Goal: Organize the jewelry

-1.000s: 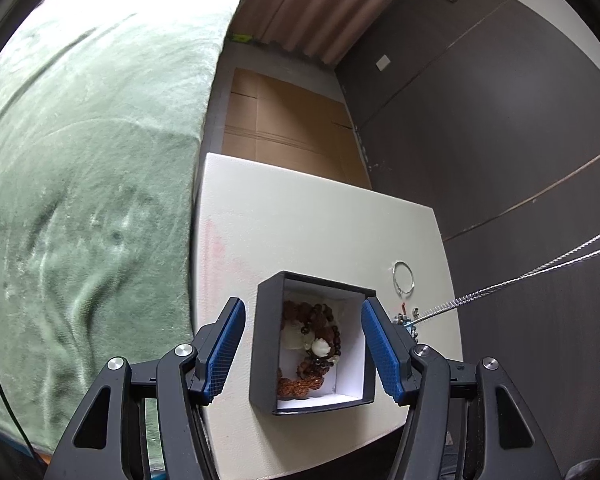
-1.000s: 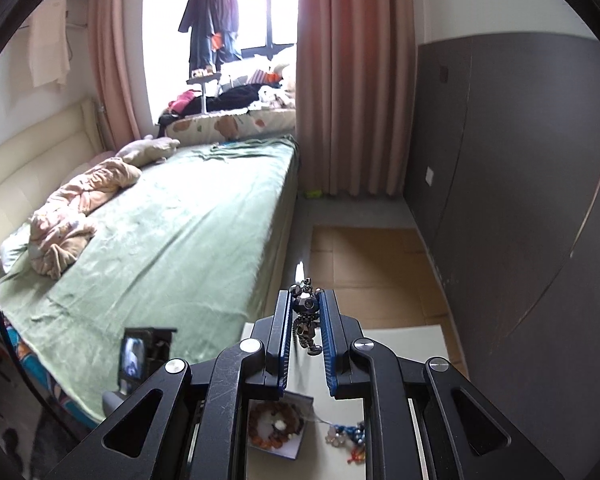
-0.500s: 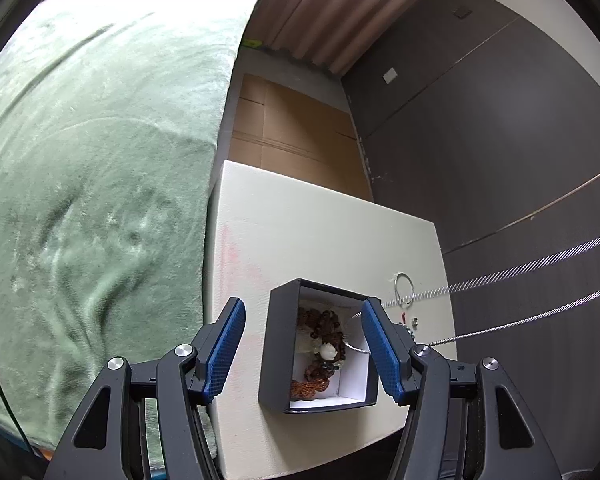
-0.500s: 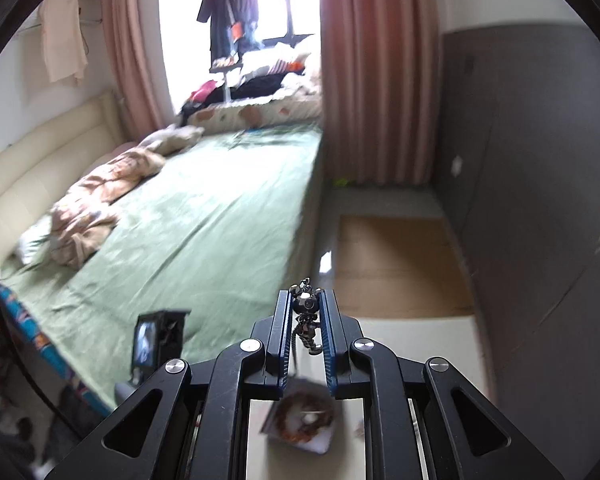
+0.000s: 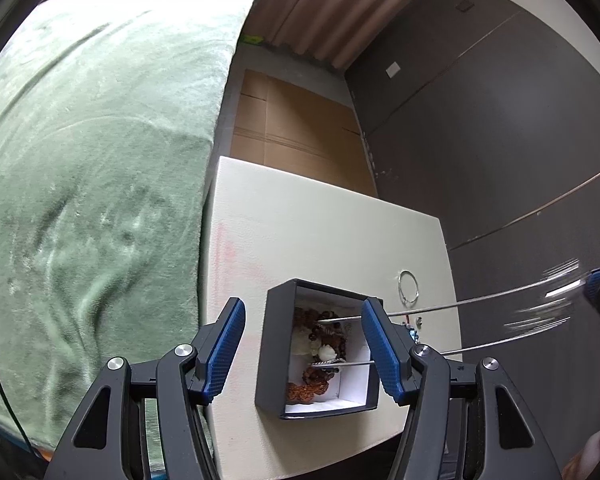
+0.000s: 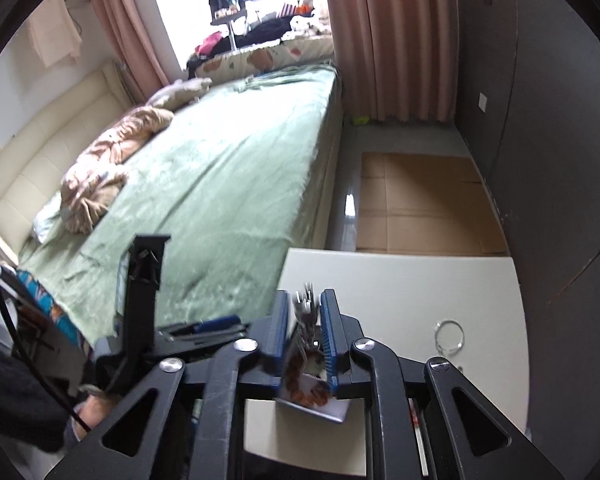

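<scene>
Item: 1 silver chain [image 6: 306,312], limp, light, slippery; I grip its bunched links. My right gripper [image 6: 305,334] is opening over the box [image 5: 276,344], chain between the jaws. Left gripper [image 5: 304,346] open, straddling box.

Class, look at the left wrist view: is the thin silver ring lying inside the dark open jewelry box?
No. The thin silver ring lies on the white table, outside the dark open jewelry box and beyond its far right corner.
</scene>
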`<act>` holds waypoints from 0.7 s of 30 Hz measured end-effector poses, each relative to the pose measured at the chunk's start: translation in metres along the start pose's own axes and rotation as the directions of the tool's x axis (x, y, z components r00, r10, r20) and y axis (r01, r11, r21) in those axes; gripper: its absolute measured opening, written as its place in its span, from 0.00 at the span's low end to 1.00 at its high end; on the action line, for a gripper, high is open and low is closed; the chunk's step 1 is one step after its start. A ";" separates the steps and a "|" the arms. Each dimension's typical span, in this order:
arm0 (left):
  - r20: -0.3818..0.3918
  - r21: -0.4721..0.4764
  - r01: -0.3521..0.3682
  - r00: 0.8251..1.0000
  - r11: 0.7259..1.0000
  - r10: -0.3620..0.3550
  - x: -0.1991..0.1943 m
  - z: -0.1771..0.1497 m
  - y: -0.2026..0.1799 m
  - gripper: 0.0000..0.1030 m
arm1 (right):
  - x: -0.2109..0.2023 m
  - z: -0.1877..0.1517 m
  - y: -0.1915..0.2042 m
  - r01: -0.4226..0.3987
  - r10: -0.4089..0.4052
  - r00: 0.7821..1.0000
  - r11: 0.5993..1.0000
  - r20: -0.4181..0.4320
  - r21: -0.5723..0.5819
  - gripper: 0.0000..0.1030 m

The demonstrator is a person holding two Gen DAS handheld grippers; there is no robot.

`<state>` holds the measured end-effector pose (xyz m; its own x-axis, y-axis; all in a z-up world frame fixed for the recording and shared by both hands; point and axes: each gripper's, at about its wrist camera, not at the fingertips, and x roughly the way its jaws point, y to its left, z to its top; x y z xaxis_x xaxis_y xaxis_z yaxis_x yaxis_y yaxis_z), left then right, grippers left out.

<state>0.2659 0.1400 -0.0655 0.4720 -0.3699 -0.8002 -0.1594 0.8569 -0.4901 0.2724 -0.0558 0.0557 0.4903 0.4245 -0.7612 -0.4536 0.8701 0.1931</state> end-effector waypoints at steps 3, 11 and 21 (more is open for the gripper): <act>-0.004 0.013 -0.007 1.000 1.000 0.008 0.002 -0.001 -0.007 0.60 | -0.005 -0.004 -0.014 0.016 -0.016 1.000 1.000 0.017 0.019 0.46; -0.031 0.063 -0.026 0.999 0.998 0.028 0.016 -0.010 -0.044 0.60 | 0.005 -0.034 -0.087 0.041 -0.032 0.998 0.986 -0.055 0.165 0.49; -0.111 0.192 -0.025 0.993 0.981 0.047 0.055 -0.034 -0.115 0.60 | 0.028 -0.084 -0.173 0.078 -0.021 0.985 0.941 -0.173 0.329 0.62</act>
<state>0.2810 0.0089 -0.0644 0.3644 -0.3670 -0.8559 -0.0016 0.9188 -0.3947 0.3018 -0.2157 -0.0513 0.3640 0.3564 -0.8605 -0.1439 0.9343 0.3261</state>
